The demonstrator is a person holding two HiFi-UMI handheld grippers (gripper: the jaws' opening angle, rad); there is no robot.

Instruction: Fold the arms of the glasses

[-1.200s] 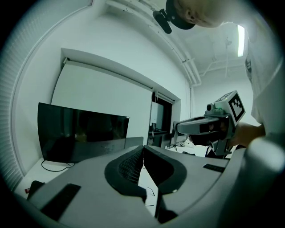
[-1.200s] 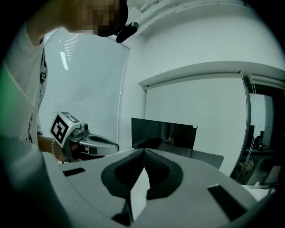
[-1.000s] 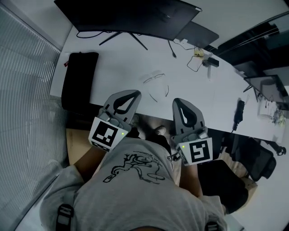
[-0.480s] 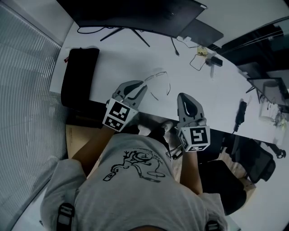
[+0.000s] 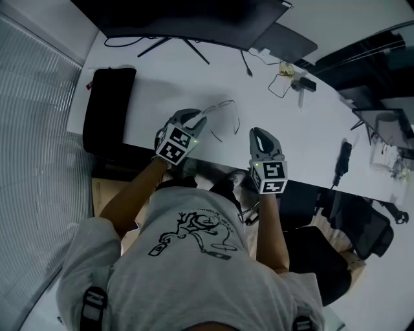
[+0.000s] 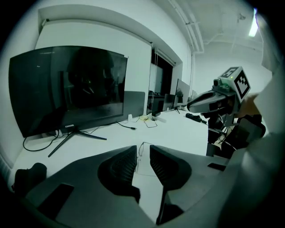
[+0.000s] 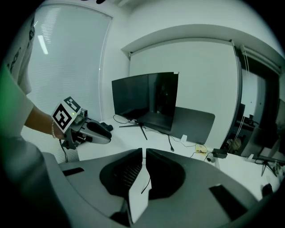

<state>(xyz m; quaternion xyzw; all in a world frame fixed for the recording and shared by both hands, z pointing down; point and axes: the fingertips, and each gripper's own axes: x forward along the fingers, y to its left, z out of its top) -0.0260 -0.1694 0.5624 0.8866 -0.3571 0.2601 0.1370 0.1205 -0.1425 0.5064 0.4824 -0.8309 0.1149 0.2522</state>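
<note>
Thin wire-framed glasses lie on the white table, arms spread toward the near edge. My left gripper sits low at the glasses' left side. Its jaws have just been opening and stand open, pressing on nothing. In the left gripper view the glasses show through the gap of the left gripper, on the table just beyond. My right gripper hovers over the near table edge, right of the glasses, jaws shut and empty. In the right gripper view a thin dark glasses arm shows below the right gripper.
A large dark monitor on a stand spans the back of the table. A black pouch lies at the left end. A dark slab, cables and small items sit at the back right. A black chair stands right.
Both grippers have come down and forward from in front of the person's chest to the table's near edge. The left one has reached the glasses' left side and its jaws have opened.
</note>
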